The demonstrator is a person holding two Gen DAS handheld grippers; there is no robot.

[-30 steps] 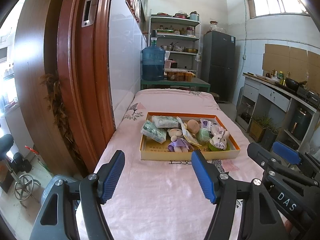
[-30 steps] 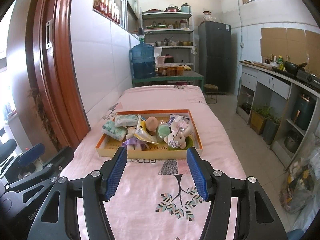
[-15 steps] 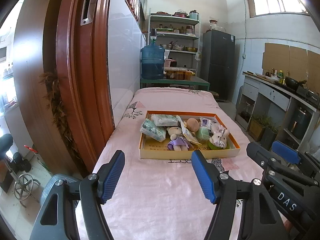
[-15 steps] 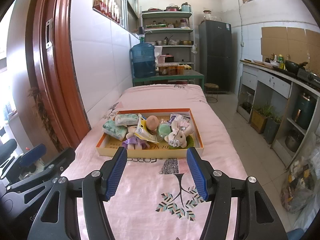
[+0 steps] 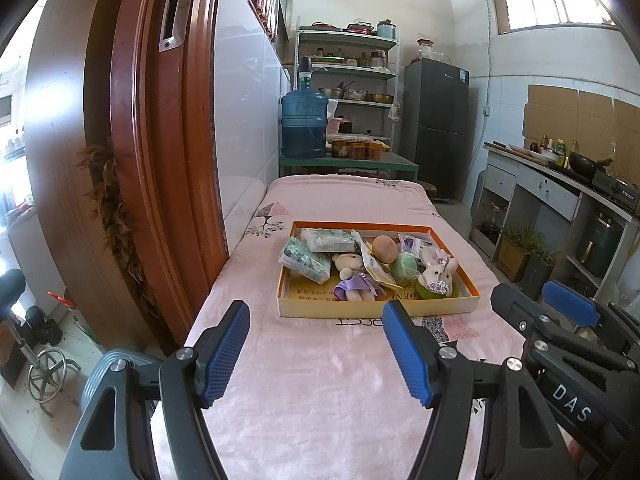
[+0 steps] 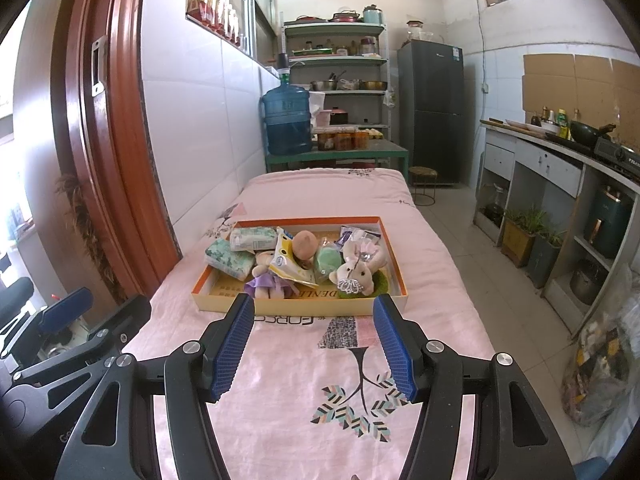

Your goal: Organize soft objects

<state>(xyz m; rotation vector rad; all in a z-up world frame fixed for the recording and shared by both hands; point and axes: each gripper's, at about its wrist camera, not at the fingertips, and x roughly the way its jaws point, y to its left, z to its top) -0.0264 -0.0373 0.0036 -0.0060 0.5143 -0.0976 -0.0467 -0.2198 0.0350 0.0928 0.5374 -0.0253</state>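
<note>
An orange-rimmed cardboard tray [image 5: 372,309] [image 6: 304,309] sits on a pink-covered table. It holds tissue packs [image 5: 306,260] [image 6: 230,258], a teddy in a purple dress [image 5: 356,280] [image 6: 268,280], a white bunny with a crown [image 5: 438,276] [image 6: 356,270], a tan ball [image 5: 384,248], a green ball [image 6: 328,260] and a yellow packet [image 6: 286,262]. My left gripper [image 5: 316,348] is open and empty, short of the tray. My right gripper [image 6: 314,346] is open and empty, near the tray's front wall.
A wooden door frame [image 5: 160,160] stands at the left. A blue water jug [image 5: 304,124] and shelves stand beyond the table. A counter [image 6: 560,168] and floor pots are at the right. The right gripper's body shows in the left wrist view [image 5: 568,360].
Both views have barely shifted; the tray sits slightly nearer in the right wrist view. Both grippers stay open.
</note>
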